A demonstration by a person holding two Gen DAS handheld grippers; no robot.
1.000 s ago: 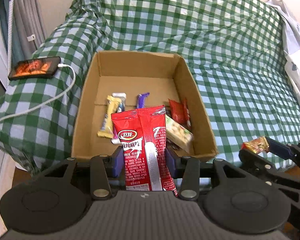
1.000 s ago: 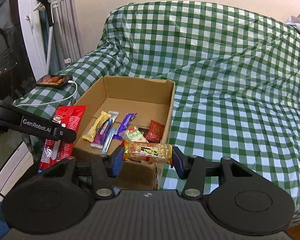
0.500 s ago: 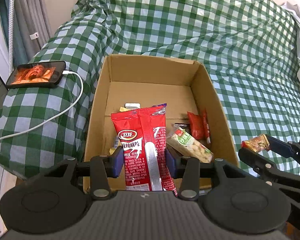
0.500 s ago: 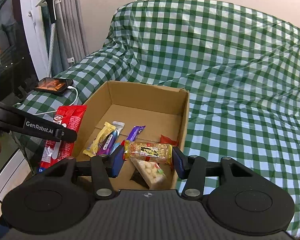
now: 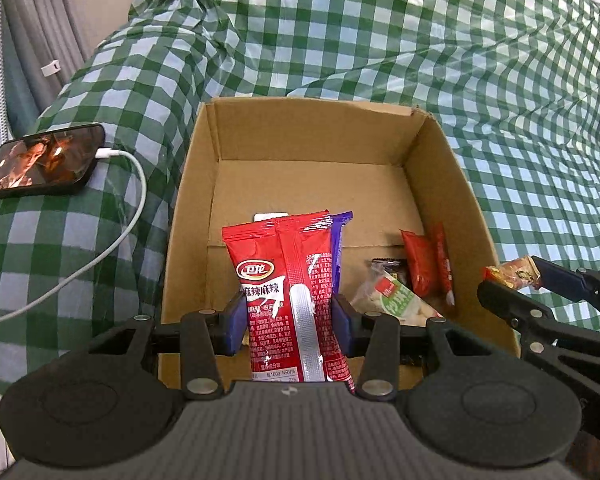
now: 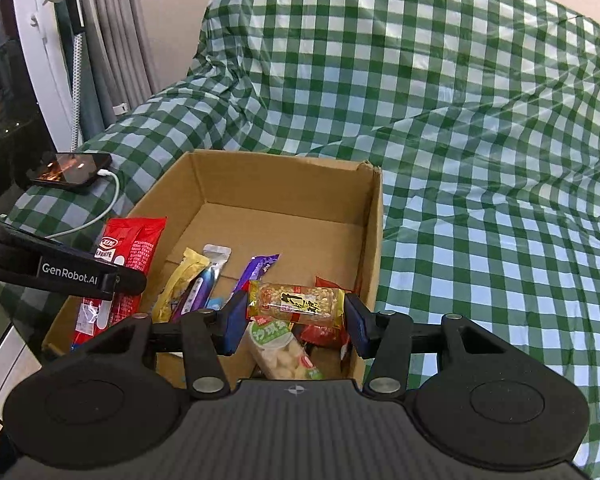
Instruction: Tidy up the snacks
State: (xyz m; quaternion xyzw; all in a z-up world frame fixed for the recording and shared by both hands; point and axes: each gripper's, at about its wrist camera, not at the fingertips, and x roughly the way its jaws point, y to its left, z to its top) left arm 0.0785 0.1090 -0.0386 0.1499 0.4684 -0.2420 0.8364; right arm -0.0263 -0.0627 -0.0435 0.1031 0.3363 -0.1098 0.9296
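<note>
An open cardboard box (image 5: 444, 168) (image 6: 374, 216) sits on the green-checked sofa. My left gripper (image 5: 289, 322) is shut on a tall red snack pouch (image 5: 288, 280), held upright over the box's near left part; the pouch also shows in the right wrist view (image 6: 128, 248). My right gripper (image 6: 294, 322) is shut on a peanut brittle bar (image 6: 296, 300), held crosswise above the box's near right corner; it also shows in the left wrist view (image 5: 514, 274). Inside lie a white-green nougat pack (image 6: 282, 350), red packets (image 5: 424, 264), a purple bar (image 6: 256, 274) and a yellow bar (image 6: 178, 284).
A phone (image 5: 40, 164) with a lit screen lies on the sofa arm left of the box, with a white charging cable (image 5: 112, 240) trailing toward me. The checked sofa seat (image 6: 500, 220) stretches to the right. A window frame and curtain stand at far left.
Both grippers have moved forward over the box, which now looks larger and closer. Each still holds its snack.
</note>
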